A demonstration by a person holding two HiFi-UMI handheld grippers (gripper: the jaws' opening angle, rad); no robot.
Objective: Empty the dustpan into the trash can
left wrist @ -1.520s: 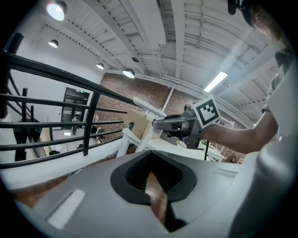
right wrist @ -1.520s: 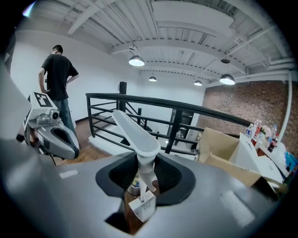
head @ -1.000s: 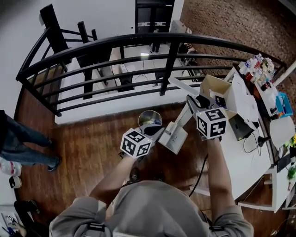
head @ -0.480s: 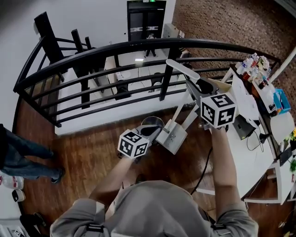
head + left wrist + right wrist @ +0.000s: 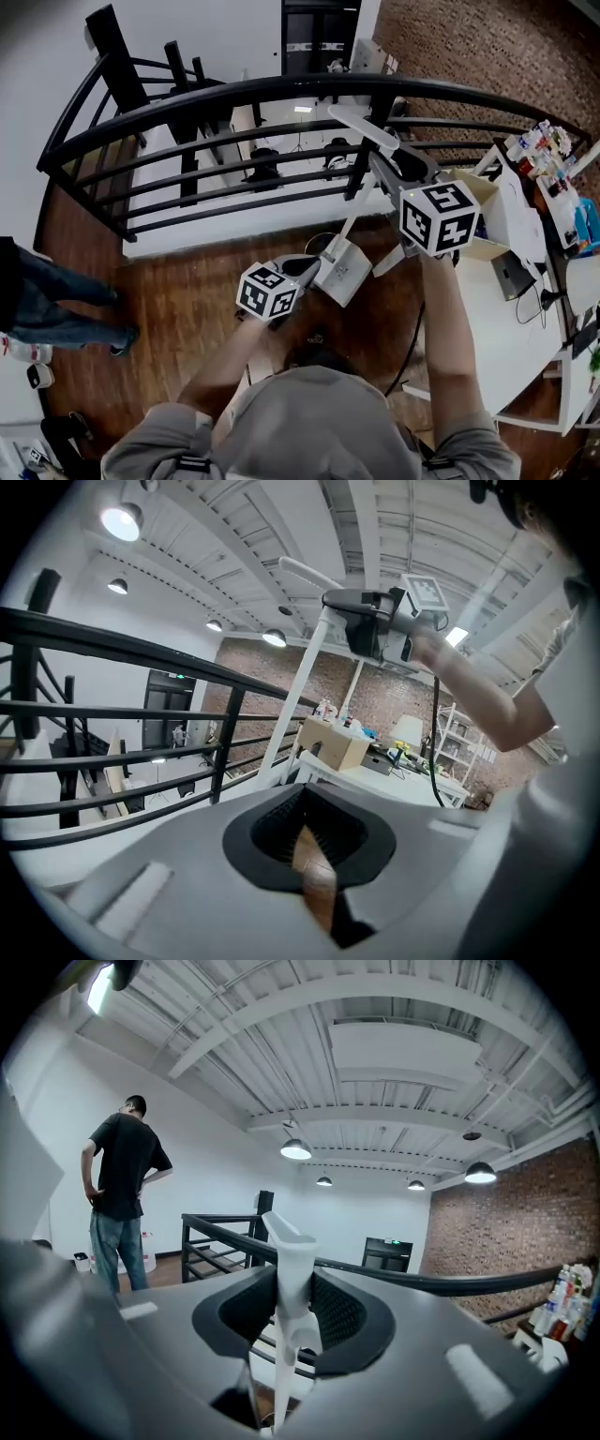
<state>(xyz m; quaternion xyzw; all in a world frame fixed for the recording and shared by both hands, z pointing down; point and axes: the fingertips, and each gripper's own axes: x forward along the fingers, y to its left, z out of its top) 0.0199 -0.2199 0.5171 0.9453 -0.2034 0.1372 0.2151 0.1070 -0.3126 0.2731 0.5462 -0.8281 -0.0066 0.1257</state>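
Note:
A white long-handled dustpan hangs tilted over the wooden floor. My right gripper is shut on its white handle, high up near the railing. In the right gripper view the handle stands pinched between the pads of the right gripper. My left gripper is shut, its tips right at the pan's left edge. Whether it pinches that edge is hidden. In the left gripper view the left gripper shows only a sliver of floor between its jaws. Only a rim of the metal trash can shows behind the pan.
A black curved railing runs across just beyond the trash can. A white table with a cardboard box and clutter stands to the right. A person stands at the far left.
My right gripper has lifted the handle up and toward the railing. The pan has moved over the trash can and now hides most of it. The left gripper has followed at the pan's edge.

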